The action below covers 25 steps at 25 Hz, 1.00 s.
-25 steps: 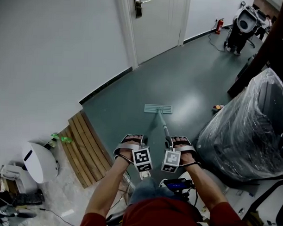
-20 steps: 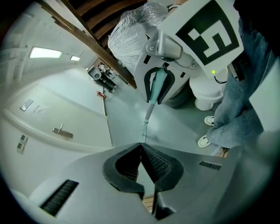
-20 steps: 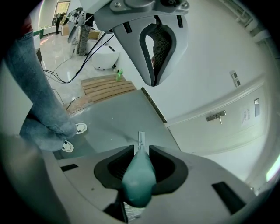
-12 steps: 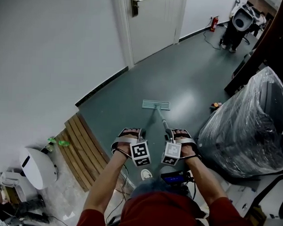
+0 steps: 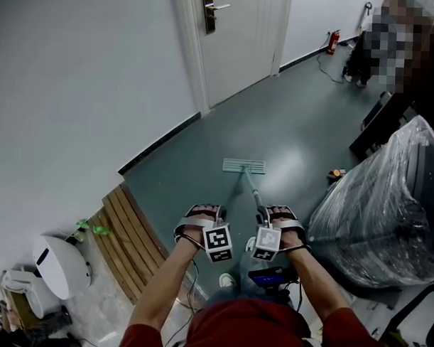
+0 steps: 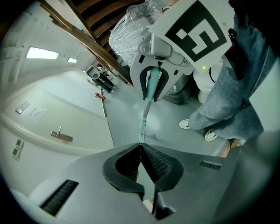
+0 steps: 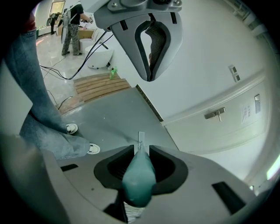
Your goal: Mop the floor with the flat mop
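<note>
We seem mid-stroke: the right gripper (image 7: 139, 153) clamps the teal handle (image 7: 139, 177) of the grey flat mop (image 5: 243, 166); the left gripper (image 6: 140, 146) has its jaws together, empty. Next, probably pull back.

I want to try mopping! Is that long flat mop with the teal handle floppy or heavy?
Probably stiff: its thin metal pole runs straight. Likely light: the right gripper alone holds it. Its flat pale head should slide over the grey floor.

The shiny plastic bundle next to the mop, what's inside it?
Through the clear plastic wrap beside the flat mop, something big and dark shows. What it is can't be told: the crinkled plastic hides its shape and details.
</note>
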Motion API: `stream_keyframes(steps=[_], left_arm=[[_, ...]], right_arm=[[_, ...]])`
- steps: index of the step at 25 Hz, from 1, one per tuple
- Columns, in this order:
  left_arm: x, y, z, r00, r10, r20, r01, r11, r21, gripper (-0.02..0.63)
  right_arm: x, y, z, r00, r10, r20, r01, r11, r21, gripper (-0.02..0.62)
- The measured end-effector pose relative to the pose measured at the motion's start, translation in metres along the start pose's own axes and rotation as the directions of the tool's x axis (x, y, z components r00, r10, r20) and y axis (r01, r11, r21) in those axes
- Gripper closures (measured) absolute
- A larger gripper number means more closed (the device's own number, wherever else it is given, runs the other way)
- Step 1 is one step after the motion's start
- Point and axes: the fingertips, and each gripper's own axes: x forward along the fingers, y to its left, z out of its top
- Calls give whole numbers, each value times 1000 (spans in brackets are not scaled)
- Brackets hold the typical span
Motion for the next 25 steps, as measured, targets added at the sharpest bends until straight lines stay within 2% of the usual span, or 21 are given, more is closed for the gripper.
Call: stream_keyframes(steps=[10, 25], left_arm=[[44, 54, 23, 1000, -12, 12, 11, 1000, 11, 589], [97, 128, 61, 1000, -15, -24, 15, 999, 34, 589]], right_arm=[[34, -59, -16, 1000, 9, 17, -9, 1000, -2, 477], [74, -132, -53, 998, 24, 51, -22, 999, -37, 477]])
